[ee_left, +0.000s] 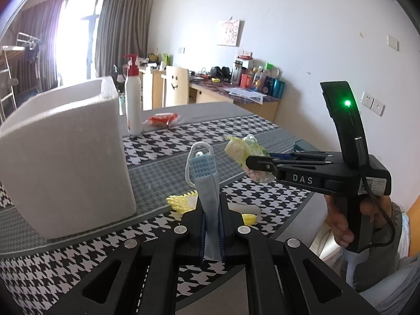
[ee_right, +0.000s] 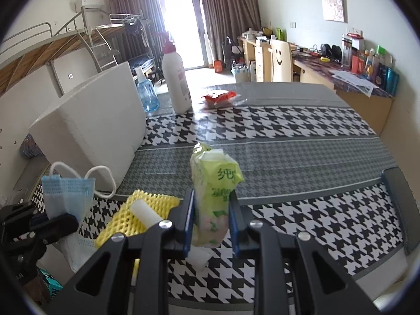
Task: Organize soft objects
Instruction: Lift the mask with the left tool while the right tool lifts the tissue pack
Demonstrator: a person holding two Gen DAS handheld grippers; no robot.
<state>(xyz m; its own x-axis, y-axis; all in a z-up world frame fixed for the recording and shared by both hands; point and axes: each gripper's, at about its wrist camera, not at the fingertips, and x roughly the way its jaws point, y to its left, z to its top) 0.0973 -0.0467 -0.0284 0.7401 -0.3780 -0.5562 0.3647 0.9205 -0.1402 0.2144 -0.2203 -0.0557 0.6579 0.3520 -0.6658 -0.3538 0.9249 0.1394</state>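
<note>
My left gripper (ee_left: 211, 204) is shut on a folded blue face mask (ee_left: 207, 181) and holds it upright above the table; the mask also shows in the right wrist view (ee_right: 67, 197). My right gripper (ee_right: 211, 199) is shut on a green tissue pack (ee_right: 214, 183), lifted over the table; the pack also shows in the left wrist view (ee_left: 242, 148), held by the right gripper (ee_left: 256, 162). A white foam box (ee_left: 65, 157) stands on the left, also in the right wrist view (ee_right: 97, 128). A yellow foam net (ee_right: 136, 218) with a white foam roll (ee_right: 145, 212) lies on the table below both grippers.
A white pump bottle (ee_right: 176, 78) and a blue spray bottle (ee_right: 147, 93) stand behind the box. A red packet (ee_right: 219, 97) lies at the far side. The table (ee_right: 302, 144) has a houndstooth cloth. A dark object (ee_right: 401, 204) sits at its right edge.
</note>
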